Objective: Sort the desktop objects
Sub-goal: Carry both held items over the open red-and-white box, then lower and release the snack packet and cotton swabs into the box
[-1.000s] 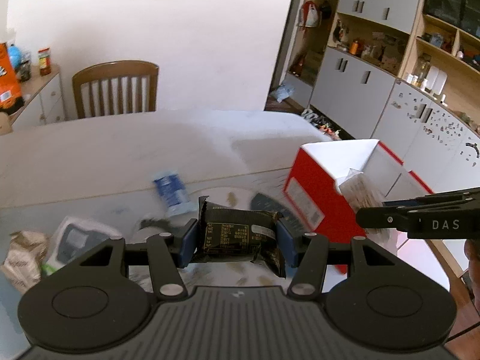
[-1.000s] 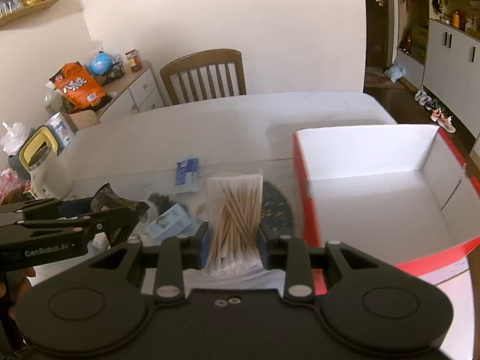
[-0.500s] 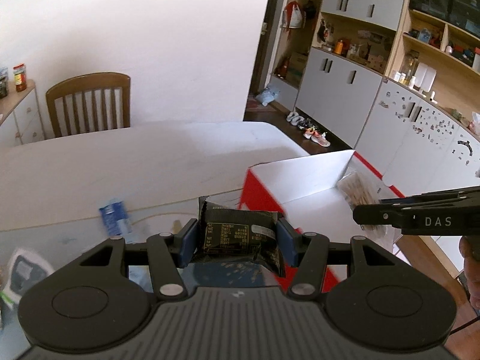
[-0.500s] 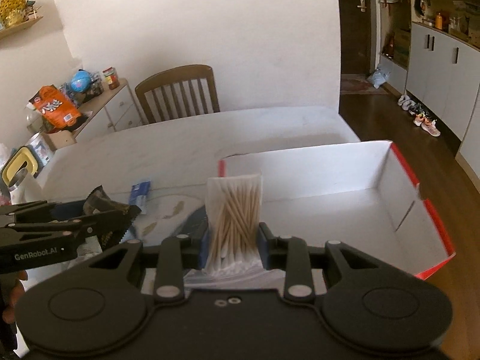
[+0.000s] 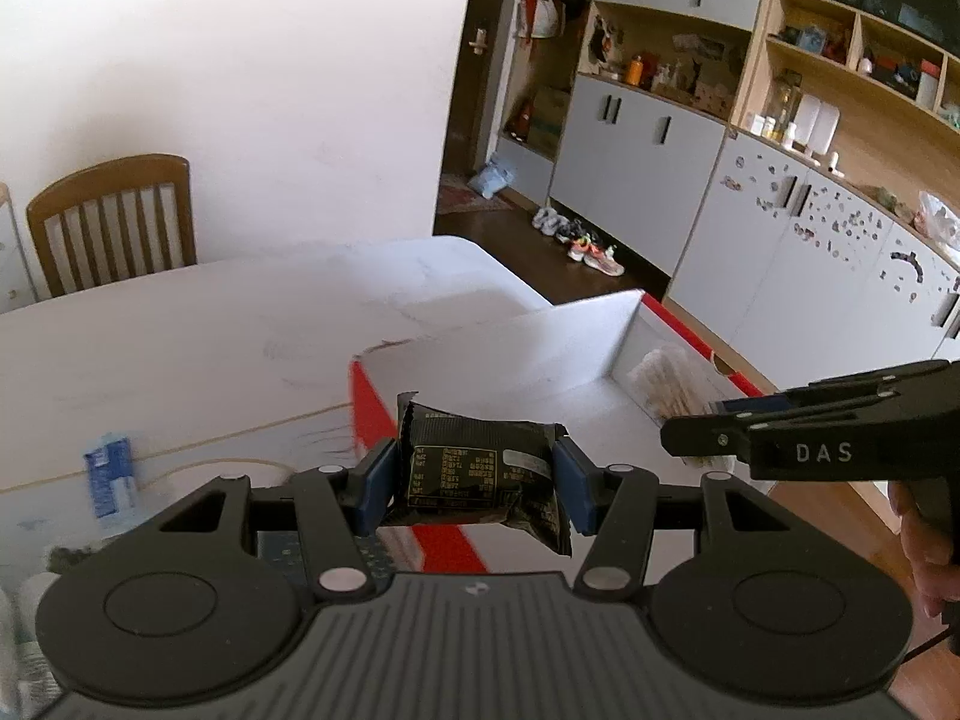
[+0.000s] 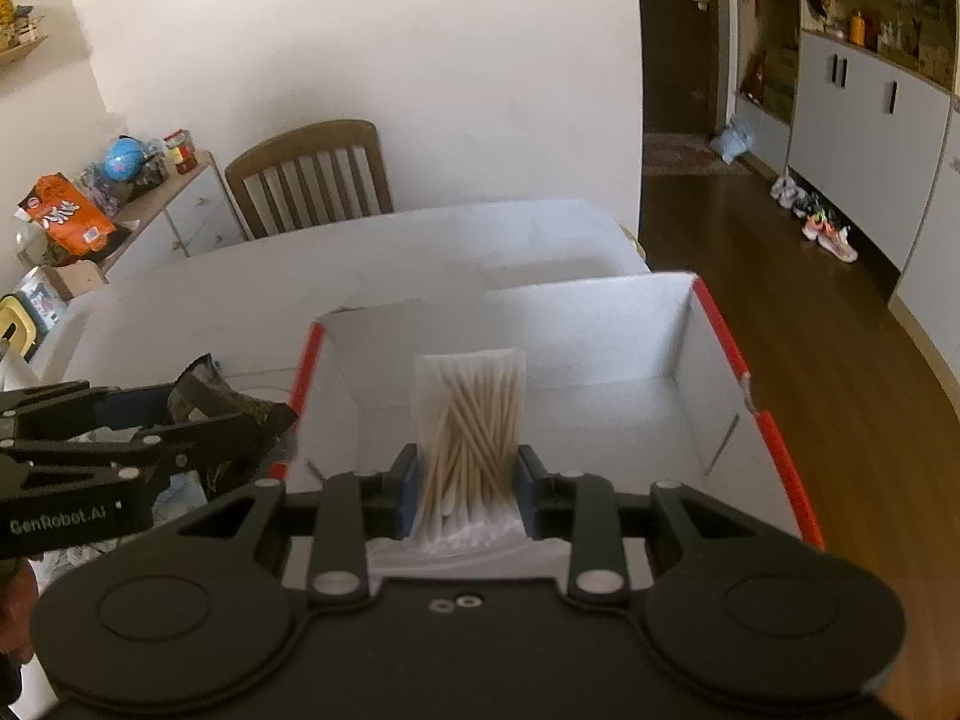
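My left gripper [image 5: 474,480] is shut on a black snack packet [image 5: 480,471], held over the left rim of a red box with a white inside [image 5: 516,348]. My right gripper [image 6: 467,483] is shut on a clear bag of cotton swabs [image 6: 471,420], held above the white floor of the box [image 6: 606,414]. In the right wrist view the left gripper [image 6: 264,420] and its packet [image 6: 210,399] sit just left of the box's red edge. In the left wrist view the right gripper [image 5: 678,438] holds the swabs [image 5: 666,384] over the box's right side.
A blue sachet [image 5: 111,471] lies on the white table [image 5: 180,348] left of the box, with more small items at the lower left. A wooden chair [image 6: 312,177] stands behind the table. Cabinets [image 5: 648,162] and shoes [image 5: 591,249] line the right side.
Both grippers have carried their loads rightward, from over the cluttered table to over the box. The box now fills the right wrist view; the clutter has slid off to the left.
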Demonstrator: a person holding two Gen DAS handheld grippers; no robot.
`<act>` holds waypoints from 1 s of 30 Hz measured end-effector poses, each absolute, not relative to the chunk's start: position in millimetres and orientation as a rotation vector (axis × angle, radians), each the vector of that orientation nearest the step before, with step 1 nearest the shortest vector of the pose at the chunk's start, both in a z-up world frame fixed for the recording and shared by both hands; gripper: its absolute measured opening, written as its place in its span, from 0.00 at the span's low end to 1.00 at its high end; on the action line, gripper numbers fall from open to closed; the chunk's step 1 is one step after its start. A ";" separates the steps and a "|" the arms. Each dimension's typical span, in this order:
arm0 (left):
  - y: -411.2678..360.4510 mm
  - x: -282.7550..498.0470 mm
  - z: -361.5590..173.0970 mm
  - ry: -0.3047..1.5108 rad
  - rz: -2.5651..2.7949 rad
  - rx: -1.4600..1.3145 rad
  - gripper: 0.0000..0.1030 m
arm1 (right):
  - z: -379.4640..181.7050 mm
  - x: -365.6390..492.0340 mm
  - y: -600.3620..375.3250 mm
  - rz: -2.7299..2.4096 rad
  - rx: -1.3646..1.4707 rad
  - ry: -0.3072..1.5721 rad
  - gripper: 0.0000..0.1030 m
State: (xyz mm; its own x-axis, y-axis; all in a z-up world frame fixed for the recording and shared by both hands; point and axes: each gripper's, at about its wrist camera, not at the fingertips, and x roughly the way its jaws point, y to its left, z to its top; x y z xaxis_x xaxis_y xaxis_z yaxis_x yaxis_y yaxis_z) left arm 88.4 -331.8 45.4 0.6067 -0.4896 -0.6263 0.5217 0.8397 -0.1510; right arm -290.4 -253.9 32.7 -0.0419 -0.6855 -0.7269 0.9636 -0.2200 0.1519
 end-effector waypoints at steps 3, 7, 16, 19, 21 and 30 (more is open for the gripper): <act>-344.6 91.6 36.0 0.733 -0.592 0.064 0.53 | 24.8 -300.7 -256.2 -1.619 0.845 0.482 0.30; -365.3 93.5 25.7 0.754 -0.612 0.107 0.53 | 14.6 -310.9 -259.9 -1.617 0.882 0.520 0.30; -404.0 102.2 2.6 0.799 -0.631 0.208 0.53 | -6.5 -330.4 -272.3 -1.629 0.934 0.566 0.30; -414.2 106.3 -2.9 0.817 -0.636 0.230 0.53 | -15.2 -335.0 -277.8 -1.631 0.953 0.585 0.30; -421.6 109.7 -6.1 0.832 -0.649 0.246 0.53 | -20.9 -337.0 -281.8 -1.634 0.961 0.606 0.30; -440.8 126.4 -21.5 0.912 -0.665 0.300 0.53 | -41.5 -345.5 -296.0 -1.622 0.992 0.680 0.30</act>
